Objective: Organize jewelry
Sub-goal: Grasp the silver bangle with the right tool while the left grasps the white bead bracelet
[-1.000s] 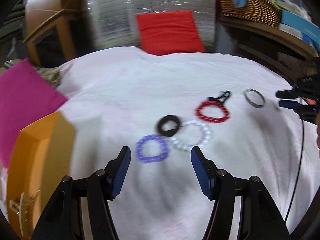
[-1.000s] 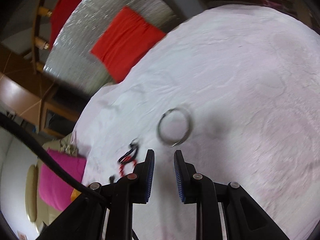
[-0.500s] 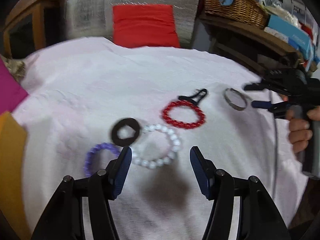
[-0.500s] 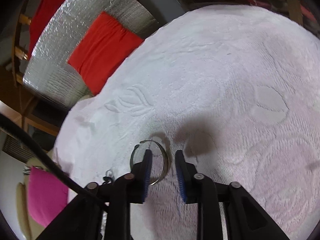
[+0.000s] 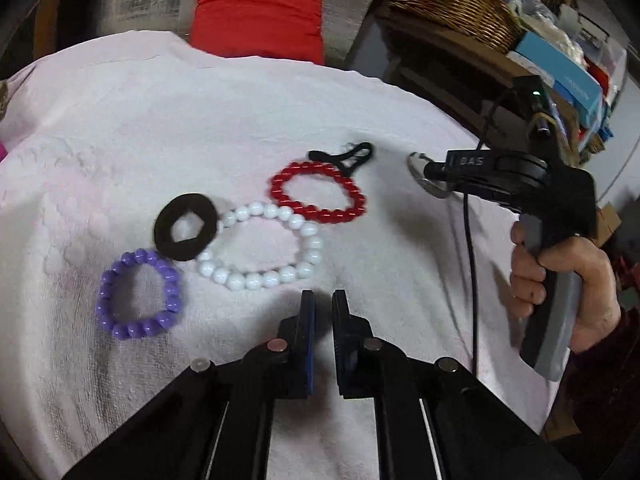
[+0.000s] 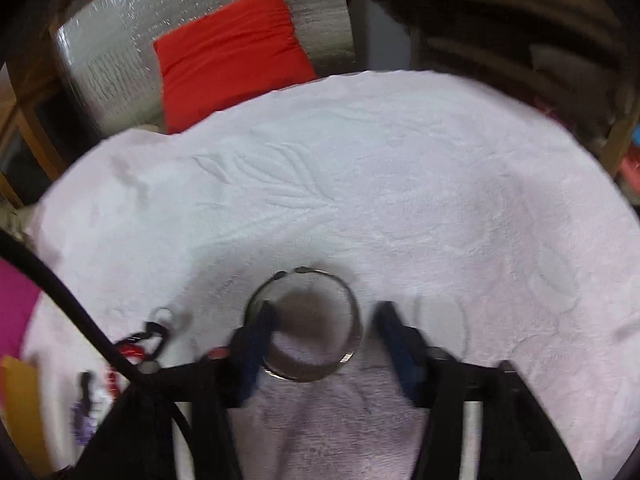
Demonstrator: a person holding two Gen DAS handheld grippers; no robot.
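Right gripper [image 6: 325, 308]: jaws closing, bangle [image 6: 304, 374] between them, lying flat toward the right edge of the towel [image 5: 200, 120]. Left finger [image 6: 260, 320] over the bangle's left rim, perhaps inside the loop; right finger clear of the rim, no pinch yet. Left gripper [image 5: 323, 298]: shut, empty, hanging just short of the white beads [image 5: 264, 248] near the towel's front edge.

Likely trouble:
- Uneven closing: with one finger on the rim and the other apart, could shove the bangle sideways across the pile or tip it up on edge instead of clamping it.
- Smooth metal on flat pads: prone to slip or spring out. Open gap at the far side of the band, so some flex under squeeze.
- Blurred fingers, so probably moving while closing; easy to miss the rim.
- Cable [image 5: 470, 264] trailing beside the red beads [image 5: 318, 192]: may snag them or the black clip [image 5: 352, 156].

Writing: "DAS" on the right gripper's body in the left wrist view. Faint print on a blue box [image 5: 560, 68] on the shelf, unreadable.
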